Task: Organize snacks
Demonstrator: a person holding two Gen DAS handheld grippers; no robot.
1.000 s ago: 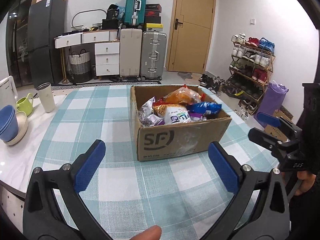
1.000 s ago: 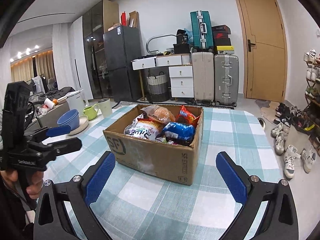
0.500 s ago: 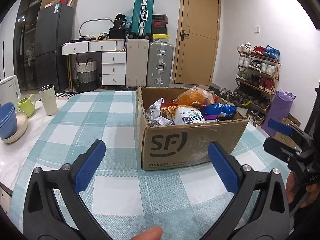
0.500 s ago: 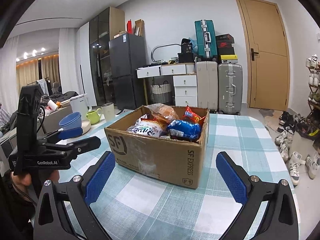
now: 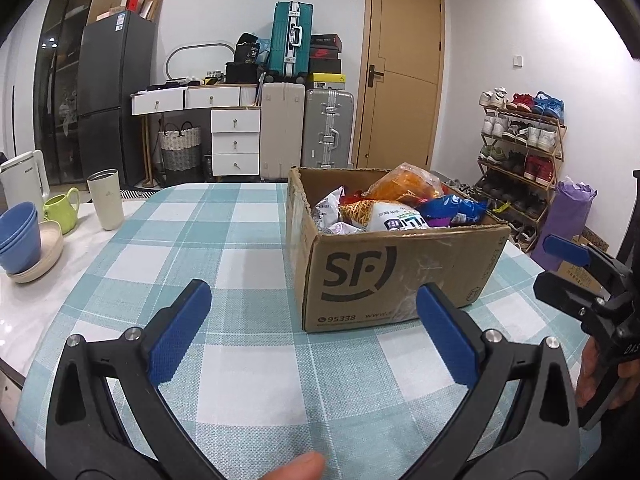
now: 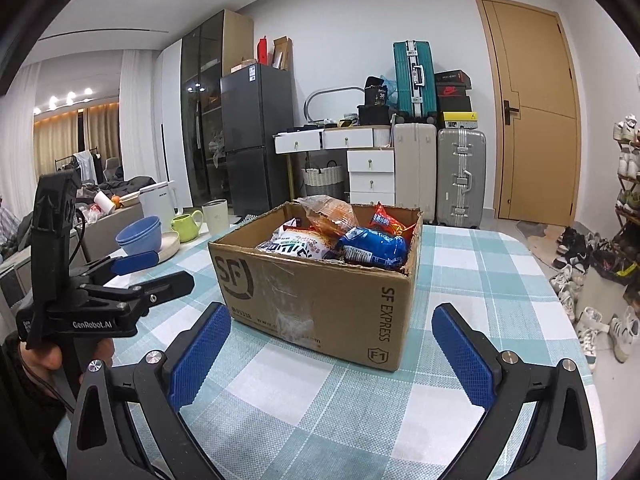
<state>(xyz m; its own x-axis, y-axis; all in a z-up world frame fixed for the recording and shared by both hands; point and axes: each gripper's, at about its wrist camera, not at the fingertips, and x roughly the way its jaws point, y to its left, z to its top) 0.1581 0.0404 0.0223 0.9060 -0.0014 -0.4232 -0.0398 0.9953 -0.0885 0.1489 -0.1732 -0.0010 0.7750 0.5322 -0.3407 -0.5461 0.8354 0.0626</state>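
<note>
Snacks (image 5: 394, 210) sitting heaped in cardboard box (image 5: 400, 276) on checked table (image 5: 224, 248), left gripper (image 5: 316, 336) and right gripper (image 6: 332, 352) hovering wide and empty before it, fitting either unpacking ahead or packing done.

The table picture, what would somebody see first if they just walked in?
First, the brown cardboard box standing on the checked tablecloth, piled full of bright snack bags, with an orange bag on top and a blue bag beside it. Next, the two open grippers: the left gripper and right gripper both hover in front of the box, holding nothing.
</note>
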